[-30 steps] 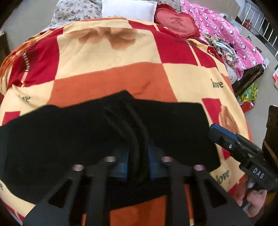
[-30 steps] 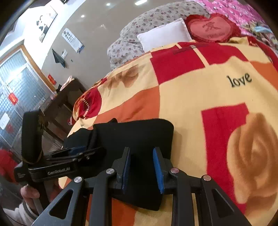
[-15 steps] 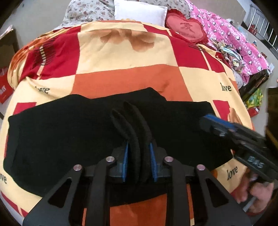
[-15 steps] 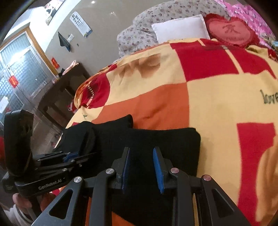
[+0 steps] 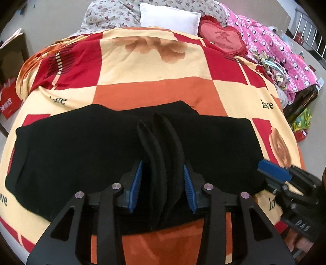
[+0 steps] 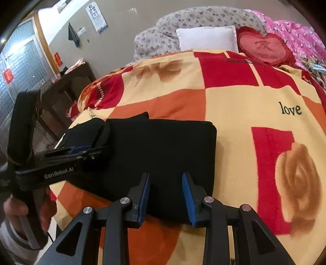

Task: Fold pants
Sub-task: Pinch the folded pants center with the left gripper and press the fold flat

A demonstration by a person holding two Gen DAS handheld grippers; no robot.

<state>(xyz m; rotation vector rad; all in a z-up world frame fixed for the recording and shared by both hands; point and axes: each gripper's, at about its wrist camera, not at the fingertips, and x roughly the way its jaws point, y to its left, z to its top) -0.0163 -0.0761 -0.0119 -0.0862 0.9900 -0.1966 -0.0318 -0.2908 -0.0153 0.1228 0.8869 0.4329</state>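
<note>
Left wrist view: your left gripper (image 5: 163,181) has just been opening, the pants' (image 5: 85,150) ridge loose between its fingers on the bedspread (image 5: 154,91). Your right gripper (image 6: 166,193) has spread slightly, empty. Withdraw carelessly and you'll snag the fold.

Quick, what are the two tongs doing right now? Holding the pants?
Left tongs: just been opening, loose around a bunched fold of the black pants.
Right tongs: open, opening slightly, over the pants, gripping nothing.

1. The left wrist view looks steeply down along its tongs (image 5: 163,183), close over the pants (image 5: 81,152) on the bed (image 5: 152,91).
2. The right wrist view faces likewise from the pants' other end (image 6: 167,150).
3. Both share the pants, the blanket and the pillows (image 5: 169,17).
</note>
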